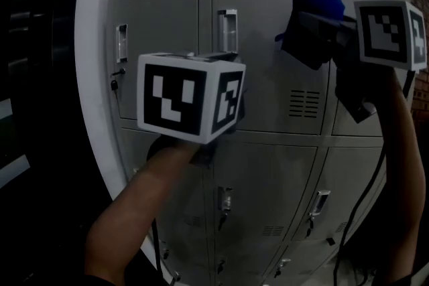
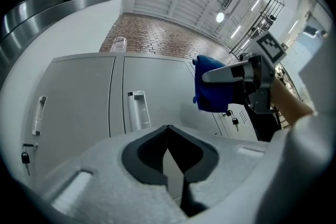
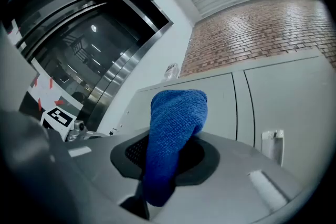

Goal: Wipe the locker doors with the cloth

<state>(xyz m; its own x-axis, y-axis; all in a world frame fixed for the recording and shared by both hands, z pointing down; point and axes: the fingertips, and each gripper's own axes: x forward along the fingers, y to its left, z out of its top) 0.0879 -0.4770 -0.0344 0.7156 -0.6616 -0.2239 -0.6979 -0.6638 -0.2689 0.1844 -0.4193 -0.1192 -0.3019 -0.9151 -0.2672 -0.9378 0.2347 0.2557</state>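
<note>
Cloth (image 1: 315, 7) up at the top of the middle locker door (image 1: 268, 77), right gripper (image 3: 168, 165) leading

Blue and bunched, the cloth is clamped between the right gripper's jaws. Its long axis runs out along them, so the free end points straight at the grey door face. It sits high on that door toward the right edge, above the vent slots (image 1: 305, 102) and well right of the handle (image 1: 227, 30); whether it already touches the metal I cannot tell. The left gripper (image 2: 170, 157) has its jaws closed on nothing and hangs lower, in front of the same door's bottom edge, so the right one is plainly nearer the work. Most of the unwiped face lies below and to the left of the cloth, which suggests strokes running that way
</note>
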